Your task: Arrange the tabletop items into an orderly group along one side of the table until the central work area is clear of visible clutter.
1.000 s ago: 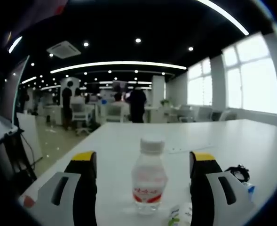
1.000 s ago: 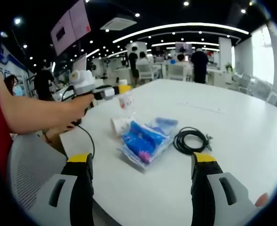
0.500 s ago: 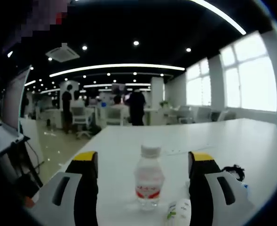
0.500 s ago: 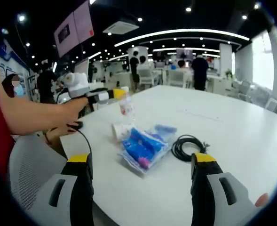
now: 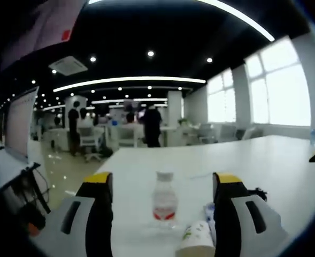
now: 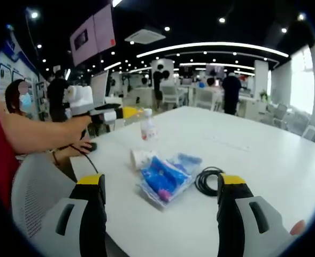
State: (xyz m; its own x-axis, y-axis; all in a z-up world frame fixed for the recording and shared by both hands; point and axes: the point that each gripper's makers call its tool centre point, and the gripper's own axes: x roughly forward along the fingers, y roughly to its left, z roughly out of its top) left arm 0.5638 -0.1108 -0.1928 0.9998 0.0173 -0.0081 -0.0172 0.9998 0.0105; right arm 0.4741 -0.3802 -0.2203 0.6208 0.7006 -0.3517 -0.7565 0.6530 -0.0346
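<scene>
- Right now the left gripper (image 5: 157, 187) has its fingers spread wide with nothing between them, and the small water bottle (image 5: 164, 199) stands upright on the white tabletop (image 5: 264, 160) a little ahead of their tips, apart from them.
- That bottle looks light, clear, stiff plastic with a red label and white cap. I'd guess it is smooth and easy to tip, so the body around the label seems the safest place to take it, not the cap.
- Just beside it, towards the right finger, a paper cup (image 5: 196, 241) lies on its side. It should be very light and crush easily, so a gentle squeeze near the rim would suit.
- The right gripper (image 6: 160, 193) is likewise wide open and empty, hanging over the near edge of the tabletop.
- Ahead of it lies a clear bag of blue packets (image 6: 162, 179). It looks soft, crinkly and slippery, so a pinch at one corner or edge may hold better than the middle.
- Next to the bag is a coiled black cable (image 6: 210, 181), limp and likely to uncoil. Gripping across several loops at once should keep it together.
- In the right gripper view the bottle stands farther back, near the person's arm (image 6: 45, 134).
</scene>
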